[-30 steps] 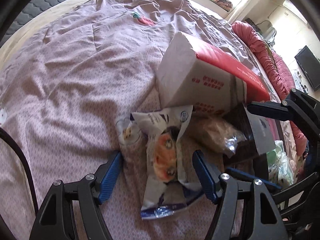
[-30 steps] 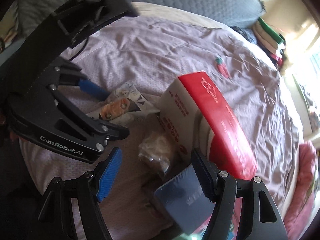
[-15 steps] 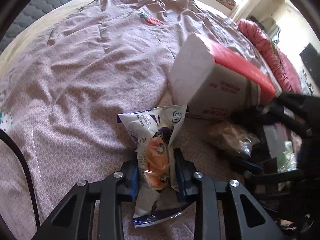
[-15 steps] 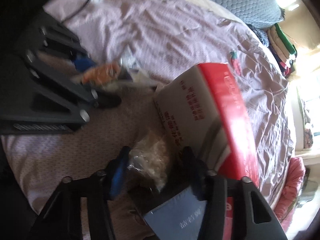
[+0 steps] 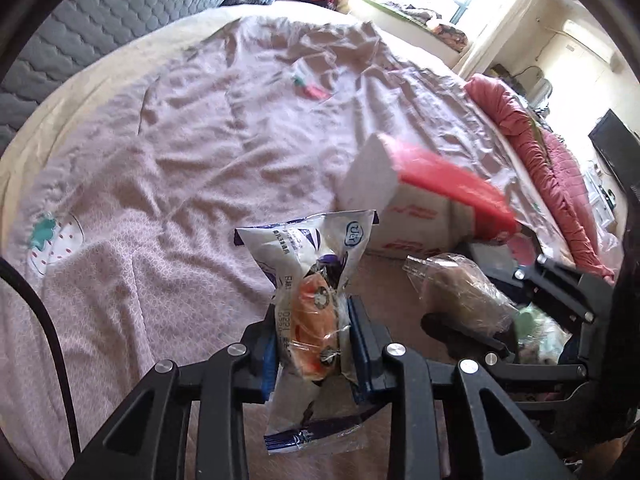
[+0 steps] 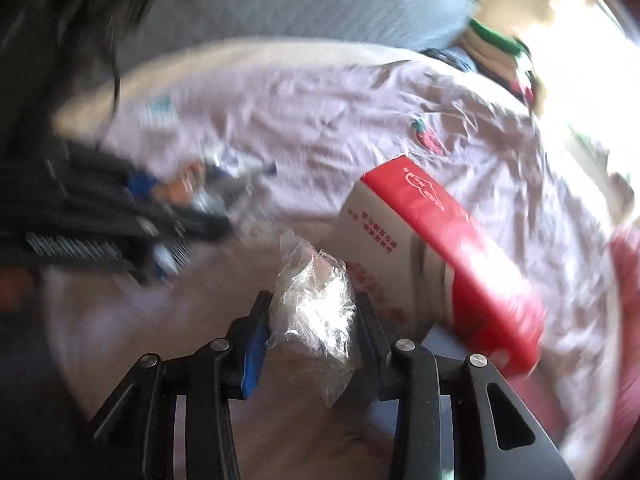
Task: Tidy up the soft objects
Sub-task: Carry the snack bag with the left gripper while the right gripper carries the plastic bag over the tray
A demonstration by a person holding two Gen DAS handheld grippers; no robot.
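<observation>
Pick-up step: the left gripper point(image 5: 313, 342) jaws clamp a snack packet point(image 5: 310, 300); the right gripper point(image 6: 310, 330), jaws just closing, pinches a clear bag point(image 6: 314, 304). Next, carry both somewhere tidy, probably by the box point(image 6: 436, 256).

The white-and-blue plastic snack packet point(image 5: 308, 280) bears a round blue logo, too small to read. Red print on the red-and-white cardboard box point(image 6: 404, 240) is illegible.

A pale pink bedspread point(image 5: 168, 168) with a fine print and a red-and-green strawberry motif point(image 5: 310, 87) is covering the bed. The box point(image 6: 432, 240) is showing white sides and a red top. The snack packet point(image 5: 316, 292) is showing white, blue and orange; the wrapped bundle point(image 6: 312, 308) is gleaming clear over beige. Blue pads point(image 5: 360, 344) are lining the black tool.
</observation>
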